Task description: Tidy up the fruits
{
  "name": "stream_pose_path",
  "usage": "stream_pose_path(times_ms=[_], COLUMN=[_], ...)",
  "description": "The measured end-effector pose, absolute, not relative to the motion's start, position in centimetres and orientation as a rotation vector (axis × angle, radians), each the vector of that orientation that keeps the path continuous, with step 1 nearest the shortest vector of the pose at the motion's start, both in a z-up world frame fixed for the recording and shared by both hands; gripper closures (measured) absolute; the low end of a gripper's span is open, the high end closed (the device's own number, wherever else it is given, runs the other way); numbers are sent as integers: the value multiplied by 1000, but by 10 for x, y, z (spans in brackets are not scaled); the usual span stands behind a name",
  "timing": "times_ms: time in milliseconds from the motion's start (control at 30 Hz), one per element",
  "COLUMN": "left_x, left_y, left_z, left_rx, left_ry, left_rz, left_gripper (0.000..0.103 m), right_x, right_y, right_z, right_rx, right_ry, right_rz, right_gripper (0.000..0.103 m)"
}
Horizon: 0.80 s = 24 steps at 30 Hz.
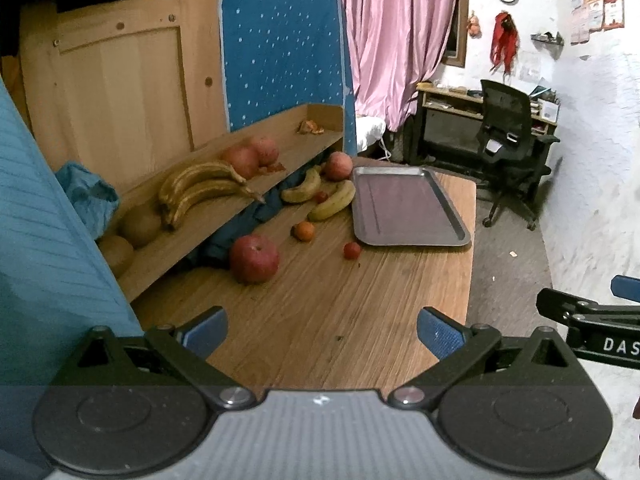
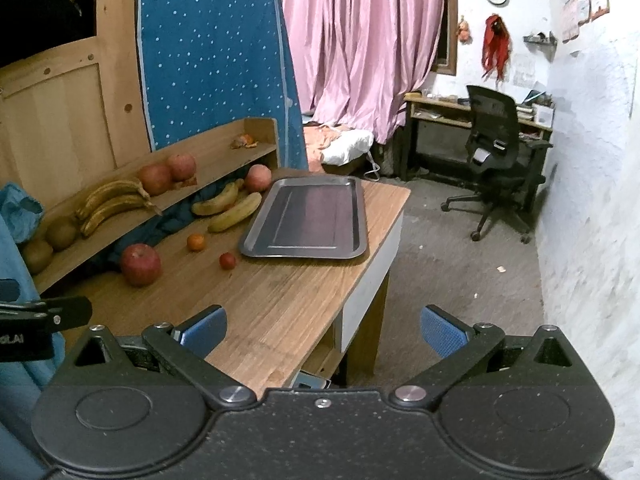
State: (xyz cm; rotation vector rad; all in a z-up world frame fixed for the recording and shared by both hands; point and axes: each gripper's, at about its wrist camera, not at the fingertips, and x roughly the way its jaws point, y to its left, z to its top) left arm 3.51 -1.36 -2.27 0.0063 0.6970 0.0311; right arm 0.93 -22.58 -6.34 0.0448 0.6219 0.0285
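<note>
Left wrist view, shelf [image 1: 224, 216]: two kiwis [image 1: 140, 224], one banana bunch [image 1: 200, 188], two apples [image 1: 244, 160].
Table [image 1: 340, 300]: two apples, two bananas [image 1: 332, 202], one orange [image 1: 305, 231], two tomatoes [image 1: 352, 250].
Tray [image 1: 404, 204]: bare, right of the fruit.
Room: pink curtain [image 1: 396, 40], office chair [image 1: 508, 140].
Left gripper [image 1: 322, 332]: jaws spread, holding nothing.
Right gripper [image 2: 323, 330]: jaws spread, holding nothing.

Dim, even indoor light; fisheye bending and dark corners.
</note>
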Motion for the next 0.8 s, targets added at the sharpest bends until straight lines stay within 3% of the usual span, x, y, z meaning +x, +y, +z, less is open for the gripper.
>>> stream_pose_path(times_ms=[800], left_x=[128], left_y=[-79], left_z=[-50], left_rx=[-117], left_ry=[867], left_rz=[311], left_gripper=[0], right_x=[131], right_y=[-315], right_z=[-93], right_rx=[4], right_ry=[709], right_rz=[485], right_gripper=[1])
